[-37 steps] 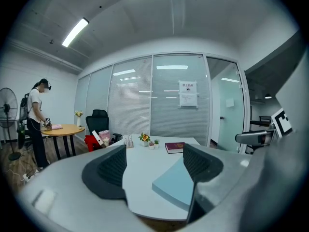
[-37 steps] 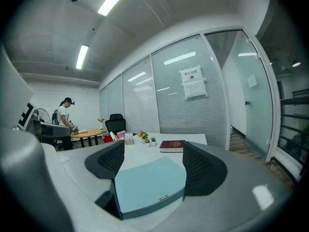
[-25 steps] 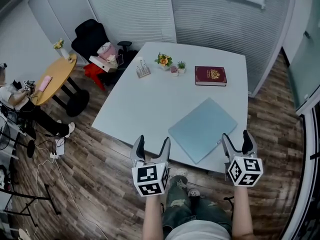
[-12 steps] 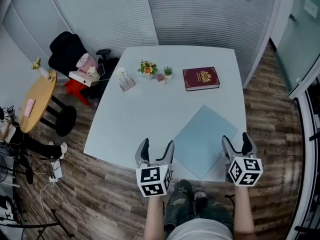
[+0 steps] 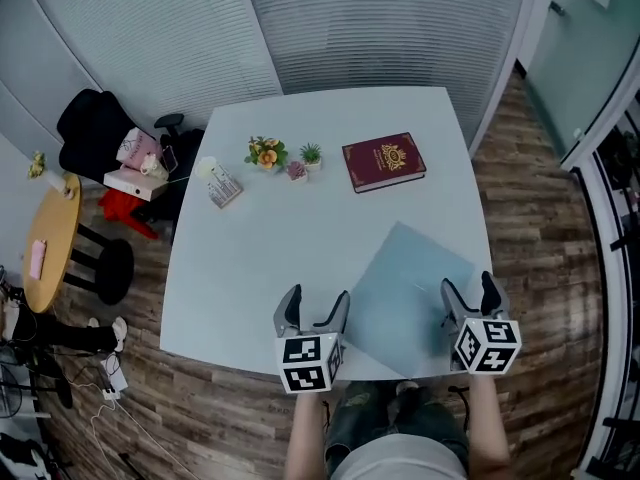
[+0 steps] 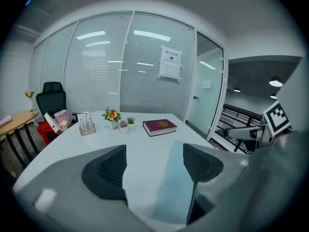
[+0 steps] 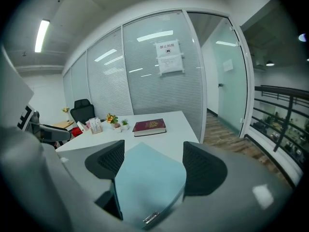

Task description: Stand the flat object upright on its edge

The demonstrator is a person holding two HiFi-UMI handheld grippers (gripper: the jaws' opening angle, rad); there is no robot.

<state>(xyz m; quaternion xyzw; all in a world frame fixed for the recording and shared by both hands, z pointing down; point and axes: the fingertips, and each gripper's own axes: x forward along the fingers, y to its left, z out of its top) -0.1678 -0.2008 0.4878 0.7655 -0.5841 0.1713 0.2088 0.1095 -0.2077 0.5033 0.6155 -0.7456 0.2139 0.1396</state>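
A light blue flat folder (image 5: 410,283) lies flat on the white table (image 5: 250,258), near its front edge. My left gripper (image 5: 316,306) is open just left of the folder's near corner, with nothing held; in the left gripper view the folder (image 6: 176,187) runs along the right jaw. My right gripper (image 5: 468,290) is open at the folder's right near edge. In the right gripper view the folder (image 7: 147,173) lies low between the spread jaws of the right gripper (image 7: 153,166), and the pads do not press on it. A metal clip shows at its near edge.
A dark red book (image 5: 384,161) lies at the table's far side. Small potted plants (image 5: 265,153) and a card holder (image 5: 222,183) stand at the far left. A black chair (image 5: 95,128) and a round wooden table (image 5: 45,243) are off to the left. Glass walls close the back.
Both grippers have come forward and down from in front of the table to over its near edge, now at either side of the folder's near end. The folder has not moved.
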